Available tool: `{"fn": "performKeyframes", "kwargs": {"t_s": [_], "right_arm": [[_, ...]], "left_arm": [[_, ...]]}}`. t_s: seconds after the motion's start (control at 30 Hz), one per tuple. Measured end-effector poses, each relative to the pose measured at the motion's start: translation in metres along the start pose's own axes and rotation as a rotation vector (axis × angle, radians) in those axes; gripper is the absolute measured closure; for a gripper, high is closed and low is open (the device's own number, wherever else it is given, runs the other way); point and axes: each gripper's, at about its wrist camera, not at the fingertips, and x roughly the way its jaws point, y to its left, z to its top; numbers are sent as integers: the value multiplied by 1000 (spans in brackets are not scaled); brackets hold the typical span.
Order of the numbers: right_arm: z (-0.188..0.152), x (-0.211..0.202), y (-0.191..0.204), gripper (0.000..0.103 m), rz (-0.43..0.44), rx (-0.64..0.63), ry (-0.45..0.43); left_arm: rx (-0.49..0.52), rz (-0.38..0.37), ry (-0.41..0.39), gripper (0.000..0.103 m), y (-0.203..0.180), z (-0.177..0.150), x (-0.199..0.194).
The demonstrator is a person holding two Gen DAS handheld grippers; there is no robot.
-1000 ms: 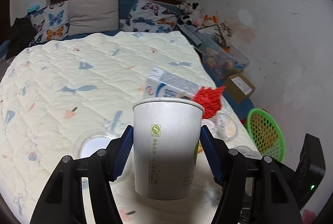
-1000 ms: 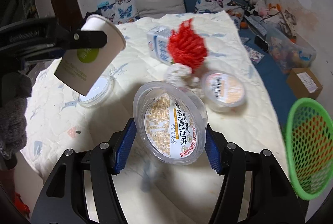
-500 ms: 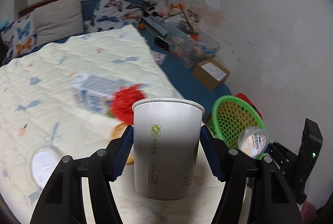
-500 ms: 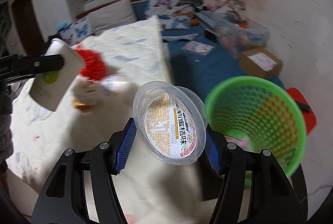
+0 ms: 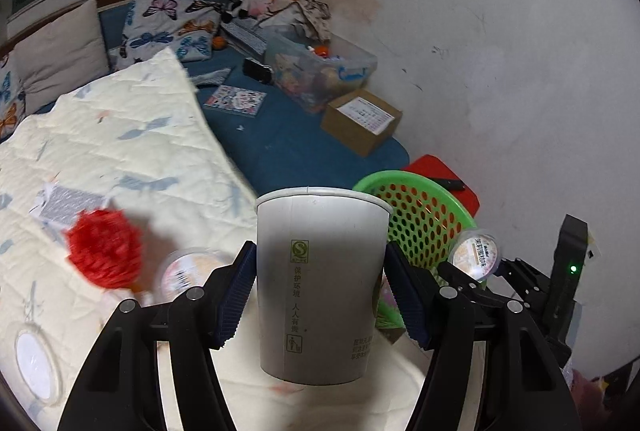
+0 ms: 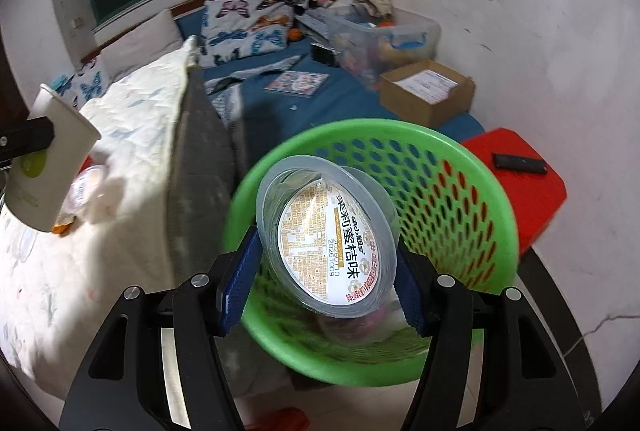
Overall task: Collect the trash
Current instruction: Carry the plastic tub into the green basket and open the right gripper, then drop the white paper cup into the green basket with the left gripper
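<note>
The bed (image 5: 120,135), under a pale quilt with pillows at its head, fills the left half of both views; a blue mat (image 6: 344,99) takes the middle of the right wrist view beside it. A green basket (image 6: 472,167) stands by the bed's foot: centre to lower right in the right wrist view, right of centre in the left wrist view (image 5: 432,215). To its right sits a red stool (image 6: 532,183) with a dark remote on it. Above it in the frame are a cardboard box (image 6: 428,91) and a clear bin of toys (image 6: 380,39) against the white wall.

The left claw (image 5: 320,295) is clamped on an upright white paper cup (image 5: 320,283) at bottom centre of its view; both blue pads press the cup's sides. That cup shows at the left edge of the right wrist view (image 6: 48,167).

The right claw (image 6: 324,275) grips a clear plastic tub (image 6: 328,239) with a printed label, tilted toward the camera, directly in front of the basket's mouth. The tub appears small at the lower right of the left wrist view (image 5: 476,255).

On the quilt at lower left of the left wrist view lie a red pompom (image 5: 104,247), a small carton (image 5: 68,203) above it, another tub (image 5: 188,267) to its right, and a round lid (image 5: 32,363) in the corner.
</note>
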Motion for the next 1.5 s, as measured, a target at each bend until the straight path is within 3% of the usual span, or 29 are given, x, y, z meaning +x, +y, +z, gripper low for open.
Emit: {"fn": "performKeyframes", "kwargs": {"t_s": [0.3, 0.93, 1.03, 1.1, 1.27, 1.5], "right_arm": [[-2, 4, -33, 33, -31, 58, 2], [-14, -19, -71, 32, -37, 139, -31], [-16, -21, -75, 32, -36, 151, -32], [-17, -22, -76, 32, -37, 156, -32], [-20, -22, -76, 32, -32, 162, -25], [-17, -25, -61, 32, -9, 138, -30]], "left_arm": [[64, -37, 27, 40, -41, 14, 30], [132, -76, 130, 39, -100, 24, 102], [136, -73, 146, 37, -103, 21, 110], [132, -72, 152, 30, -102, 19, 114], [128, -78, 172, 23, -98, 14, 117], [113, -71, 144, 23, -83, 4, 95]]}}
